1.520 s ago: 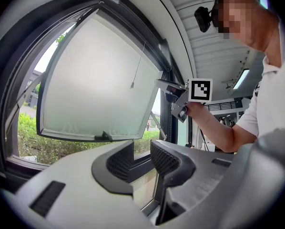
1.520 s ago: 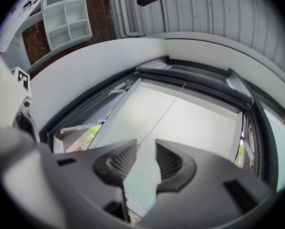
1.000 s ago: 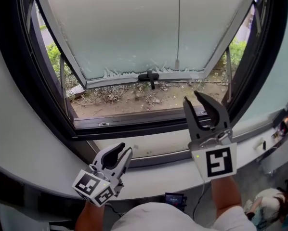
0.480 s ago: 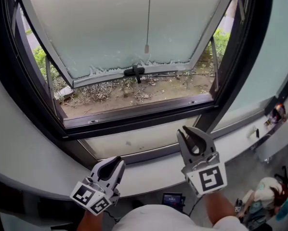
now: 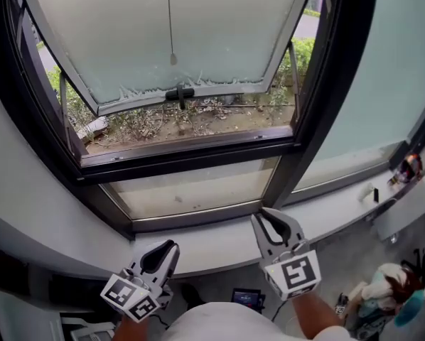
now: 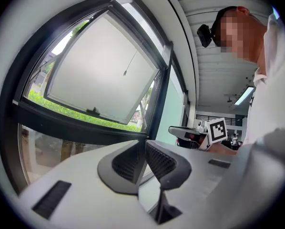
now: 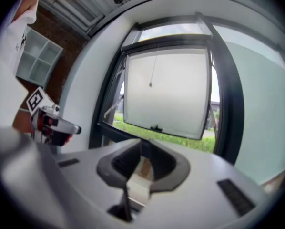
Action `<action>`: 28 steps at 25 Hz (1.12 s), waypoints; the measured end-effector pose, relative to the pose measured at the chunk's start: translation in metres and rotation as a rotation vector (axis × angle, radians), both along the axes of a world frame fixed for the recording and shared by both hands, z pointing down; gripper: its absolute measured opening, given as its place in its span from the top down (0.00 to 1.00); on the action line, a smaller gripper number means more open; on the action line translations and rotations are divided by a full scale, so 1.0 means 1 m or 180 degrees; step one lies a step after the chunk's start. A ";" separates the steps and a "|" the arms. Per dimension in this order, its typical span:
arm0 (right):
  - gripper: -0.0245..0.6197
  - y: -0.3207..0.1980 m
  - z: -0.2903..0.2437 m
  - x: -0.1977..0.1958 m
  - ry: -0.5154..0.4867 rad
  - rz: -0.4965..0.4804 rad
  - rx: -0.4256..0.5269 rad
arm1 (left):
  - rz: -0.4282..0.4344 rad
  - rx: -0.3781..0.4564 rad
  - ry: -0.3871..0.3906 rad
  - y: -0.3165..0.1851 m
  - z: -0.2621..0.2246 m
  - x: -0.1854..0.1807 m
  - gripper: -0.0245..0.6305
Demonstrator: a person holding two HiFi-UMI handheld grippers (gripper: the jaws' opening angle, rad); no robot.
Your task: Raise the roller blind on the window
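Cord (image 5: 169,20) hangs upright, well apart: twelve o'clock from left gripper (image 5: 168,249), eleven from right gripper (image 5: 271,217), left probably nearer. Both jaws have just been closing, tips together, empty.

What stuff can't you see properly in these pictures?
- Cord: the head view's top edge cuts off its upper end.
- Window frame: its top is cut off there too, so no blind shows in that view.
- Things on the floor at bottom right: too small, cut by the edge; can't name them.
- Small screen: partly hidden behind the person's shirt, head view.
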State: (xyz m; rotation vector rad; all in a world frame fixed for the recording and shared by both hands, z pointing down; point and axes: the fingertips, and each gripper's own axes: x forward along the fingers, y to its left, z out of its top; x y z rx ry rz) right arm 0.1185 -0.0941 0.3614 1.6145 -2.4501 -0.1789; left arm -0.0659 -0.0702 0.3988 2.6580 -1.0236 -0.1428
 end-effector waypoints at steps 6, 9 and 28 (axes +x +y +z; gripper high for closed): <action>0.86 0.056 0.019 0.034 -0.0071 -0.0120 -0.0105 | -0.0018 -0.0116 -0.0025 0.060 0.016 0.044 0.86; 0.86 0.079 0.022 0.049 -0.0111 -0.0160 -0.0116 | -0.0007 -0.0161 -0.0036 0.083 0.021 0.068 0.86; 0.86 0.134 0.014 0.055 -0.0311 -0.0418 -0.0034 | -0.0207 -0.0096 -0.0106 0.144 0.004 0.081 0.86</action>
